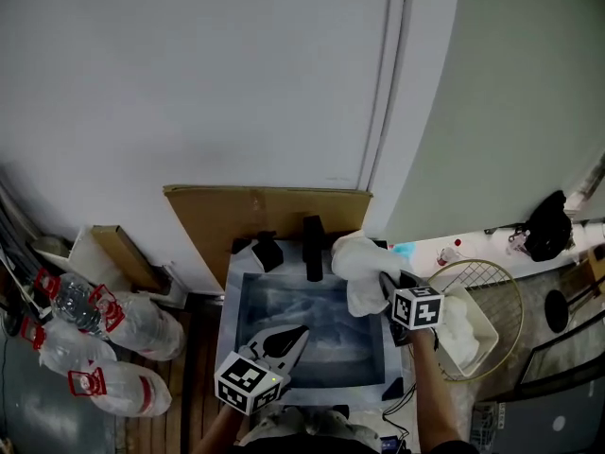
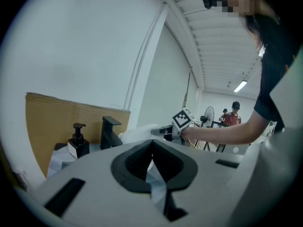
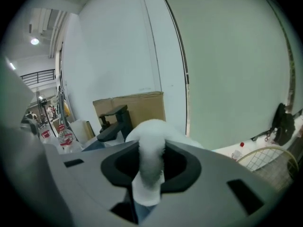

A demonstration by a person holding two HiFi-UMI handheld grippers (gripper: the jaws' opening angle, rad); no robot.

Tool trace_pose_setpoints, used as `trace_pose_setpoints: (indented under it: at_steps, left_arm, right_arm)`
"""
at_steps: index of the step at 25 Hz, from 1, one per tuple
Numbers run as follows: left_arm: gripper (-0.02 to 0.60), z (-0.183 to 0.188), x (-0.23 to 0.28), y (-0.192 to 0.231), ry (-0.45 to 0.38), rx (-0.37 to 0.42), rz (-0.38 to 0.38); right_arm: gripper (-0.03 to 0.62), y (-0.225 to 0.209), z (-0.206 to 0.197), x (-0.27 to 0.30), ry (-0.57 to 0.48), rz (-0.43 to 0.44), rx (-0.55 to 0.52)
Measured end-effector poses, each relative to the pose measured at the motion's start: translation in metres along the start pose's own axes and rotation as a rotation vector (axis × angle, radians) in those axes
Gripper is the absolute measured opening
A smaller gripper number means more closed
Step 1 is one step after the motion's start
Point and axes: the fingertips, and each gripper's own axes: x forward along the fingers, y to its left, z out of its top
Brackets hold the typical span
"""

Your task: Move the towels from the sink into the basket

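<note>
Right gripper (image 1: 386, 284) is pinching a soft white towel (image 1: 354, 270), the fluffy cloth bunched into a thick fold between the jaws and drooping below them, up off the sink (image 1: 312, 322). We've got the wire basket (image 1: 480, 264) just to that gripper's right, round rim open upward, another white towel (image 1: 463, 334) already inside. Left gripper (image 1: 295, 334), jaws pressed together and empty, sits over the sink, farther from the basket.

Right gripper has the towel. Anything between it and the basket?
Nothing visible. The white cloth towel pinched in the right gripper hangs over the grey sink's right edge. The round wire basket stands open-topped beside it, with another white towel inside.
</note>
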Motion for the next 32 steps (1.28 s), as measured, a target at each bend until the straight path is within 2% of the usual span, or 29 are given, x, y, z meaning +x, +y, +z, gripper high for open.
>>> trace_pose_setpoints:
  at_steps: [8, 18, 25, 32]
  left_arm:
    - [-0.002, 0.008, 0.024, -0.022, -0.006, 0.022, -0.055]
    - [-0.002, 0.018, 0.077, -0.074, 0.003, 0.051, -0.184]
    - [-0.002, 0.017, 0.129, -0.136, 0.026, 0.081, -0.316]
    - [-0.002, 0.010, 0.175, -0.194, 0.062, 0.106, -0.411]
  right_arm:
    - [0.089, -0.006, 0.045, -0.072, -0.150, 0.024, 0.046]
    - [0.089, -0.060, 0.060, -0.175, -0.269, -0.069, 0.094]
    - [0.089, -0.129, 0.043, -0.245, -0.317, -0.191, 0.138]
    - [0.089, -0.207, -0.004, -0.295, -0.301, -0.320, 0.206]
